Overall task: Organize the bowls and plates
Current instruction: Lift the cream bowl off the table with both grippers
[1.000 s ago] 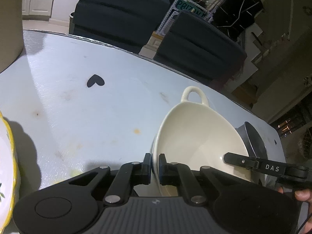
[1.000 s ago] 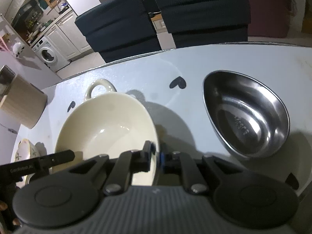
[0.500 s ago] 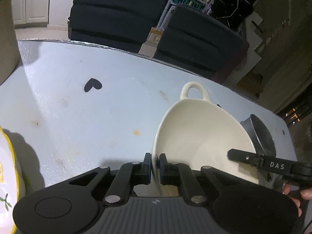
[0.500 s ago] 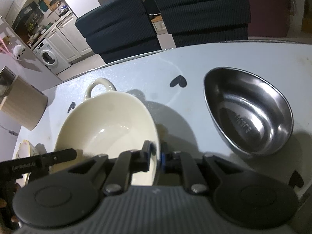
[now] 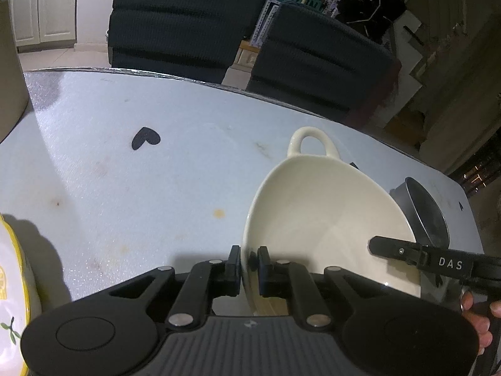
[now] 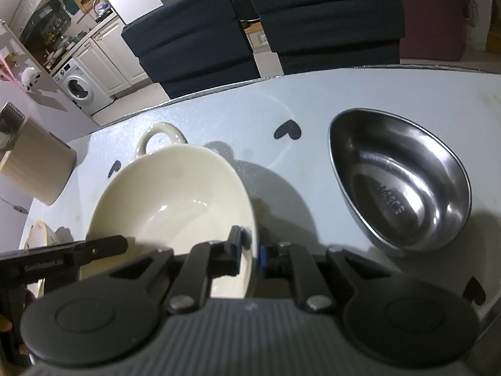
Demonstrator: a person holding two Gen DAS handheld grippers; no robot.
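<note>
A cream ceramic bowl (image 5: pixel 325 219) with a loop handle is held over the pale table (image 5: pixel 156 188). My left gripper (image 5: pixel 249 255) is shut on the bowl's left rim. My right gripper (image 6: pixel 250 246) is shut on the bowl's (image 6: pixel 175 200) right rim. A steel bowl (image 6: pixel 400 181) rests on the table to the right; it also shows in the left wrist view (image 5: pixel 426 216). A white plate with a yellow edge (image 5: pixel 12 285) lies at the far left.
A beige canister (image 6: pixel 34 163) stands at the table's left side. Two dark chairs (image 5: pixel 238 31) stand behind the far edge. Black heart stickers (image 5: pixel 145 138) mark the tabletop. The right gripper's body (image 5: pixel 432 260) reaches in from the right.
The cream bowl, held by both grippers, has risen slightly and shifted a little; the cameras have tilted up. The steel bowl and the plate have not moved.
</note>
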